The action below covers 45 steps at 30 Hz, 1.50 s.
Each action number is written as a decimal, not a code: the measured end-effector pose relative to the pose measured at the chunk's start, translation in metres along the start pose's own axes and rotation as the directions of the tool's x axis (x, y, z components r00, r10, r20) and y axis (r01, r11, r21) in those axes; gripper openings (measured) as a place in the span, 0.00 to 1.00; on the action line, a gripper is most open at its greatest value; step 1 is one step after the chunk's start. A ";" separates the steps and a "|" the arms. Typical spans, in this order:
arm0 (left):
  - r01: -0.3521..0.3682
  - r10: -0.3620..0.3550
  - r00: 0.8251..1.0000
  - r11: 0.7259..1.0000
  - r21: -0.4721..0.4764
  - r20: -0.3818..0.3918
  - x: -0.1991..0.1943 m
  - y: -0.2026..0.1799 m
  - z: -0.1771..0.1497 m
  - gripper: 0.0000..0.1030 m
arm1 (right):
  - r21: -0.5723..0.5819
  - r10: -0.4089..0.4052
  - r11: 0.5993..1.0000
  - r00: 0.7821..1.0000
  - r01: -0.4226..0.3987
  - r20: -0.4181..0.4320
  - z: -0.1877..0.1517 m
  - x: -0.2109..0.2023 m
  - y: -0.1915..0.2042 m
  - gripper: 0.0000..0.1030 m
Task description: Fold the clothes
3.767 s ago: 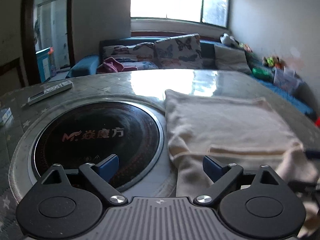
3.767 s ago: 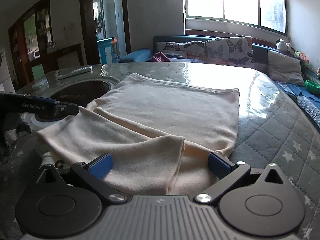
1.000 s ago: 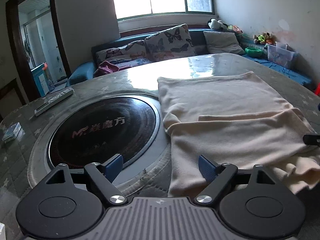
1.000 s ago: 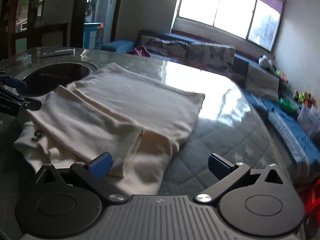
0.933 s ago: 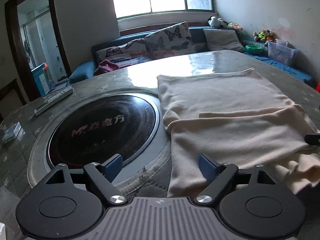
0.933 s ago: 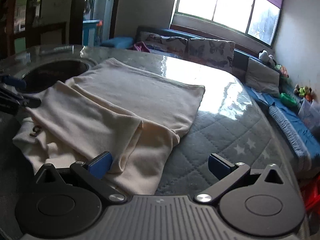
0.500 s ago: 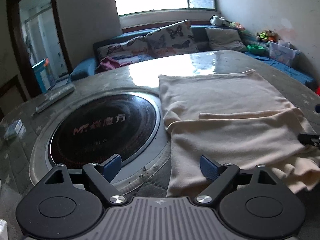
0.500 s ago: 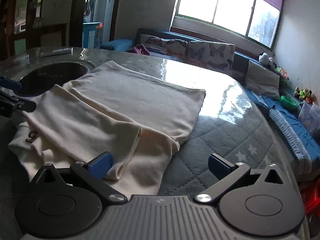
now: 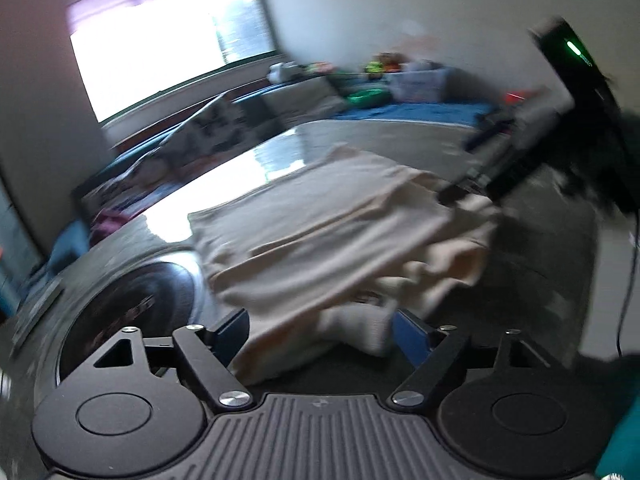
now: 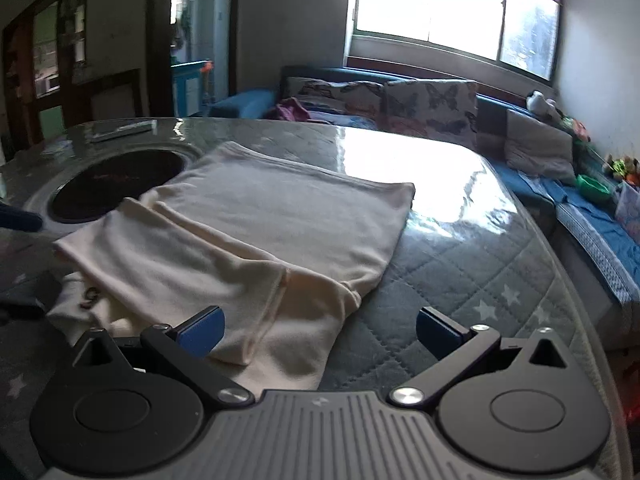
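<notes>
A cream garment (image 10: 264,236) lies partly folded on the quilted table, one sleeve laid across its near part. It also shows in the blurred left wrist view (image 9: 320,240). My left gripper (image 9: 320,330) is open, its blue pads on either side of the garment's bunched near edge. My right gripper (image 10: 320,326) is open and empty, low over the garment's near right corner. The right gripper's body shows in the left wrist view (image 9: 508,160), at the cloth's far right side.
A round black cooktop (image 10: 116,184) is set into the table left of the garment. A remote (image 10: 124,130) lies beyond it. The table's rounded edge (image 10: 576,280) runs at the right, with a sofa (image 10: 400,100) and cushions behind.
My left gripper has swung right and tilted, so its view is blurred and now faces the garment's near edge. My right gripper has dropped slightly toward the cloth. The garment lies as before.
</notes>
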<state>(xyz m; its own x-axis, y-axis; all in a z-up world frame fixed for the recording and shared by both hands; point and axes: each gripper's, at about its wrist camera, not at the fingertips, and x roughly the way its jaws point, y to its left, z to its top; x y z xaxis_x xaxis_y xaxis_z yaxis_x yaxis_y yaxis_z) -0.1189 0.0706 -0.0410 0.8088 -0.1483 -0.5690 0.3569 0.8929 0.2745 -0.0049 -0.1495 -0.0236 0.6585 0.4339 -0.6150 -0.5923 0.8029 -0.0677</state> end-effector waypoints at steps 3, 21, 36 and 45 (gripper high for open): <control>0.020 -0.019 1.000 0.998 0.054 -0.004 0.004 -0.011 -0.003 0.65 | -0.064 0.027 0.998 1.000 -0.027 0.001 0.001 -0.014 0.007 0.98; 0.069 -0.068 0.997 0.998 -0.016 0.041 0.012 0.004 0.020 0.06 | -0.453 0.129 0.881 0.991 -0.135 -0.045 -0.019 -0.045 0.077 0.79; 0.097 -0.087 0.994 0.979 -0.178 0.060 0.020 0.037 0.025 0.10 | -0.266 0.191 0.944 0.981 -0.194 -0.036 0.011 -0.007 0.055 0.11; 0.134 -0.128 0.989 0.988 -0.082 0.075 -0.003 0.022 0.003 0.55 | -0.244 0.196 0.949 0.979 -0.202 -0.050 0.009 -0.002 0.053 0.10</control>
<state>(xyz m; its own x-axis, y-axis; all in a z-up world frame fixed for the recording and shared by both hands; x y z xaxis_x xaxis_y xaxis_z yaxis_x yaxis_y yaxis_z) -0.1124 0.0889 -0.0308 0.7895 -0.2928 -0.5394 0.4223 0.8969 0.1311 -0.0334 -0.1044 -0.0191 0.5060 0.5616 -0.6547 -0.8078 0.5746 -0.1315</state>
